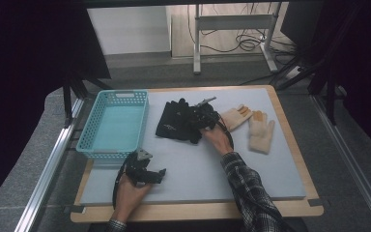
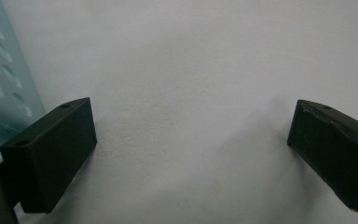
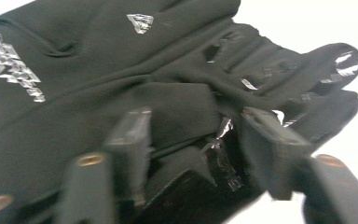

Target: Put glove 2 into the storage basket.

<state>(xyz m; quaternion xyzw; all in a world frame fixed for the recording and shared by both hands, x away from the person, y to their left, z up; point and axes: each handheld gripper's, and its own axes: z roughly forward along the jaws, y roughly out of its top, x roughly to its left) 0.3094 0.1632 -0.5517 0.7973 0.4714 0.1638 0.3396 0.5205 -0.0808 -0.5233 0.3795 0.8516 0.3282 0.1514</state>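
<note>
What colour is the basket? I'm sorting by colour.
Light turquoise, with perforated walls; the basket shows best in the high view.

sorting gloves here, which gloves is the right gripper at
The black gloves, beside the blue basket; the right gripper sits over them. The beige gloves lie apart, untouched.

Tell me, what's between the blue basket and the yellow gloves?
The black gloves lie between the blue basket and the yellow gloves, seen in the high view.
</note>
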